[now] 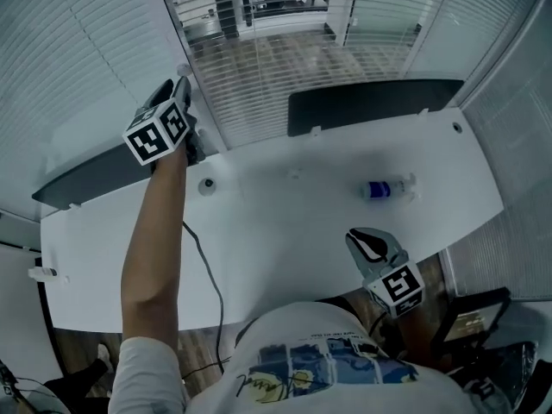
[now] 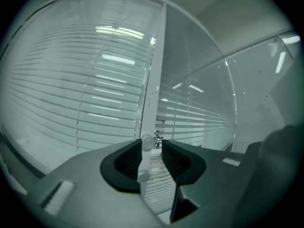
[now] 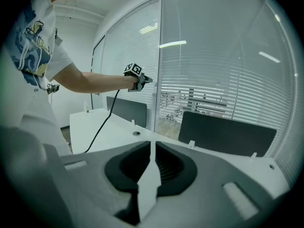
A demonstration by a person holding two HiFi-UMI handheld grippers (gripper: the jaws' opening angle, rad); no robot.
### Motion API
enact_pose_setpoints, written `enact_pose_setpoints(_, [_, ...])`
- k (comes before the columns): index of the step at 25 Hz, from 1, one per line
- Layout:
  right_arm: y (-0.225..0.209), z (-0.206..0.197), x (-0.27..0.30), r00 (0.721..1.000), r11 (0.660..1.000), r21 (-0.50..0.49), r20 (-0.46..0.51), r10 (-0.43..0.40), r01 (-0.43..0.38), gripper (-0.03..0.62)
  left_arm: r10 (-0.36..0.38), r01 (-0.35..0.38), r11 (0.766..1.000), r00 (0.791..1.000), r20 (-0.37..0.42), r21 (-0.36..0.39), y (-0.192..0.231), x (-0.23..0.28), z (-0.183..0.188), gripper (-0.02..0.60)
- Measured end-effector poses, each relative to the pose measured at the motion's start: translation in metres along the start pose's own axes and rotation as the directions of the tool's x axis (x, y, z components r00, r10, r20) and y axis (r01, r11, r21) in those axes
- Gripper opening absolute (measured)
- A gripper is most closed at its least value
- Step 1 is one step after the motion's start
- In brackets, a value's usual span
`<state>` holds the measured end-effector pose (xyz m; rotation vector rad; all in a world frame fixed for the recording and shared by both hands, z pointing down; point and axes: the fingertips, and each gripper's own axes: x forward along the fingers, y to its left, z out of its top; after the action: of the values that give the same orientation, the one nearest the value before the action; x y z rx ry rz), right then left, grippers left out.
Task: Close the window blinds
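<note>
My left gripper (image 1: 183, 89) is raised to the window frame post between two panes. In the left gripper view a clear tilt wand (image 2: 144, 156) hangs between the jaws of my left gripper (image 2: 152, 158). It lies against the left pad, with a gap to the right pad. The blinds (image 1: 259, 84) on the middle pane have open slats that show the room beyond; the blinds (image 2: 71, 94) on the left pane look flatter. My right gripper (image 1: 366, 241) is low over the desk's near edge, its jaws together on nothing (image 3: 152, 158). The right gripper view also shows my left gripper (image 3: 138, 80) at the post.
A white desk (image 1: 285, 222) runs below the window, with dark partition panels (image 1: 371, 103) along its far edge. A small bottle with a blue label (image 1: 384, 189) lies on the right of the desk. A black cable (image 1: 207, 266) runs from a round grommet (image 1: 207, 185) toward me.
</note>
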<state>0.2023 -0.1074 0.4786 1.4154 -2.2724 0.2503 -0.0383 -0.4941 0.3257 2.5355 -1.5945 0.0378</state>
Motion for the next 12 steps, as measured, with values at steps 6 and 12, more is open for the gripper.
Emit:
enact_pose_setpoints(6, [0.017,0.021,0.006,1.0,0.999,-0.031,0.022,0.021,-0.02,0.021,-0.031,0.028,0.99,0.999,0.019,0.139,-0.008,-0.064,0.0,0.078])
enact_pose_setpoints(12, [0.043,0.043,0.008,0.998,0.996,-0.075,0.031,0.046,-0.043,0.021,-0.041,0.038,0.985,0.999,0.012,0.168,-0.006,-0.135,-0.018,0.038])
